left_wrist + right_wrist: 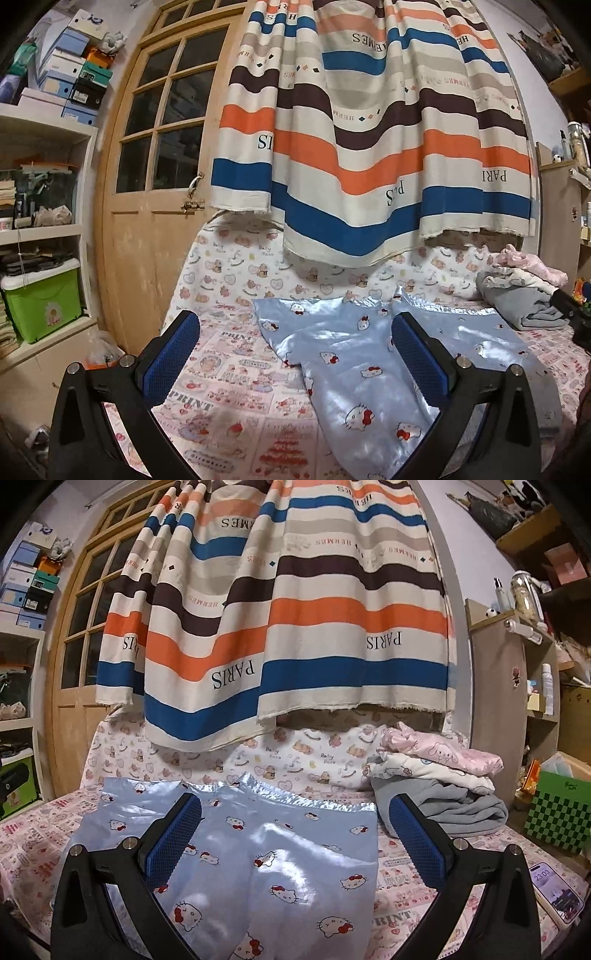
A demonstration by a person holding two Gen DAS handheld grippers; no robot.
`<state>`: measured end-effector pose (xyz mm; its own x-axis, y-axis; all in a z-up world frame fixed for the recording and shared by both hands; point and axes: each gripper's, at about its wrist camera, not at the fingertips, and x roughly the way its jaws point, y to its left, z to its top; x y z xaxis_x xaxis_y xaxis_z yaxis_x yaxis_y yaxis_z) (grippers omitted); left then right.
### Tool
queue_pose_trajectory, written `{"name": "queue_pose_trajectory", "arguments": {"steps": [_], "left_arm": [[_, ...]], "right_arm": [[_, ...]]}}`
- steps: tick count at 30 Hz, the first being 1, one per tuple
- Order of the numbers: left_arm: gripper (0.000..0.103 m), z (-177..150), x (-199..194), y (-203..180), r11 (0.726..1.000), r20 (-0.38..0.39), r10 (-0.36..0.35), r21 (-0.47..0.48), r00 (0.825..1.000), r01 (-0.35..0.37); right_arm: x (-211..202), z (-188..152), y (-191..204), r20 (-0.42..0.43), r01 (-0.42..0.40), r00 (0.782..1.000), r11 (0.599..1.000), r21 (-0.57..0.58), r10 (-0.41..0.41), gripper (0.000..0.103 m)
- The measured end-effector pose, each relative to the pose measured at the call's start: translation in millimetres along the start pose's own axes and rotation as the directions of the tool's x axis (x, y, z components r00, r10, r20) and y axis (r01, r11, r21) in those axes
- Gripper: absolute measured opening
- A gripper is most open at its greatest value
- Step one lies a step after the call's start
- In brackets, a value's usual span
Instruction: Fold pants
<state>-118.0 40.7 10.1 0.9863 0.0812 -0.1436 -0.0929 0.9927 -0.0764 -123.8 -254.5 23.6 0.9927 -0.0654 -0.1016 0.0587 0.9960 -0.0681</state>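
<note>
Shiny light-blue pants [354, 365] [266, 853] with a cartoon cat print lie spread flat on the pink printed bed sheet [229, 398] [406, 904]. Their two leg ends point toward the back wall. My left gripper [295, 332] hangs open above the pants' left side, its blue pads wide apart with nothing between them. My right gripper [295, 812] is open too, above the middle and right part of the pants. Neither gripper touches the fabric as far as I can see.
A stack of folded clothes [436, 775] [524, 291], pink, white and grey, sits at the back right of the bed. A phone [556, 891] lies on the sheet at the right. A striped curtain [369, 129] hangs above; a wooden door [147, 184] and shelves [40, 221] stand left.
</note>
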Motion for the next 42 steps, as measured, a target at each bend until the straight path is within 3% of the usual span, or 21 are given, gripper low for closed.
{"name": "queue_pose_trajectory", "arguments": {"steps": [11,15,16,17,20,22,28,30,36,40,42], "left_arm": [[0.103,-24,-26,12,0.997,0.032,0.051,0.056,0.998,-0.053],[0.103,-28,-34,20,0.994,0.032,0.091,0.059,0.995,-0.093],[0.103,-27,-37,23,0.992,0.023,0.113,0.054,0.993,-0.114],[0.103,-27,-42,27,0.991,0.027,0.125,0.043,0.992,-0.126],[0.103,-26,-62,38,0.986,0.066,0.161,0.024,0.985,-0.163],[0.103,-25,-69,43,0.982,0.085,0.183,0.035,0.979,-0.186],[0.103,-26,-71,57,0.966,0.083,0.245,0.058,0.966,-0.250],[0.103,-28,-72,62,0.969,0.079,0.240,0.044,0.968,-0.244],[0.103,-33,-62,73,0.971,0.034,0.239,0.016,0.971,-0.239],[0.103,-33,-60,76,0.975,0.008,0.224,-0.002,0.975,-0.223],[0.103,-32,-62,75,0.975,0.013,0.222,-0.001,0.975,-0.222]], "right_arm": [[0,-22,16,-0.081,-0.069,0.994,0.996,0.058,0.074,0.102],[-6,-30,33,-0.097,-0.162,0.980,0.982,0.100,0.171,0.102],[-6,-31,39,-0.113,-0.197,0.972,0.976,0.094,0.207,0.102],[-7,-33,51,-0.144,-0.276,0.948,0.958,0.076,0.285,0.098],[-14,-42,87,-0.199,-0.417,0.887,0.908,0.041,0.417,0.077],[-20,-50,113,-0.228,-0.496,0.846,0.868,-0.003,0.483,0.074],[-32,-74,177,-0.298,-0.618,0.770,0.776,-0.127,0.564,0.046],[-32,-82,190,-0.319,-0.613,0.776,0.770,-0.176,0.545,0.038],[-26,-93,200,-0.330,-0.559,0.817,0.791,-0.249,0.473,0.037],[-22,-97,208,-0.344,-0.526,0.838,0.792,-0.309,0.423,0.021],[-23,-97,209,-0.346,-0.526,0.839,0.792,-0.310,0.421,0.012]]}}
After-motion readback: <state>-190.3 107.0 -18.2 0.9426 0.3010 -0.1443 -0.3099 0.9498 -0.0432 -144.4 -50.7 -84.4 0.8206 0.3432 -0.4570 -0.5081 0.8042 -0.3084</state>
